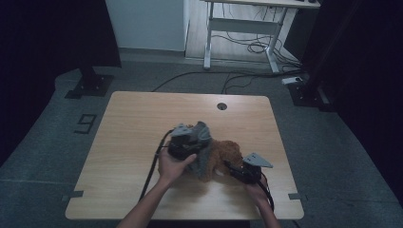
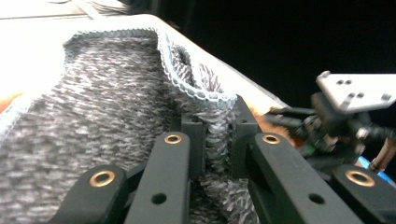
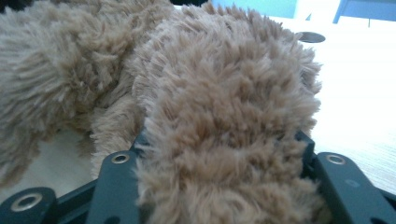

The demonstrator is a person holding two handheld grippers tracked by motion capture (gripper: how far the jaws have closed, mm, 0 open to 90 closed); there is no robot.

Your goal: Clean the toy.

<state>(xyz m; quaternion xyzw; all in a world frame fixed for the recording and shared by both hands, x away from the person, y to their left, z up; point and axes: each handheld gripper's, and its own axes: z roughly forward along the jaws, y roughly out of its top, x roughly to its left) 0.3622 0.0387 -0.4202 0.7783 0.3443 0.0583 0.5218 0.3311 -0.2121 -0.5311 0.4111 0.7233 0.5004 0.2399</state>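
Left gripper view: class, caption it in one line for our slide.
Left gripper shut on a hemmed fold of fuzzy grey knitted cloth, the right gripper beyond.

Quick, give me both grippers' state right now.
Left gripper: shut on the grey cloth, an edge pinched between its jaws.
Right gripper: shut on the brown plush toy.

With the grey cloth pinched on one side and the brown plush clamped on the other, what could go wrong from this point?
1. The left gripper pinches only a narrow hemmed fold of the grey cloth; a pull might slip it free.
2. The right gripper bites thick pile on the brown plush toy, so its hold may be shallow.
3. Cloth and toy overlap mid-table; lifting one could drag the other.
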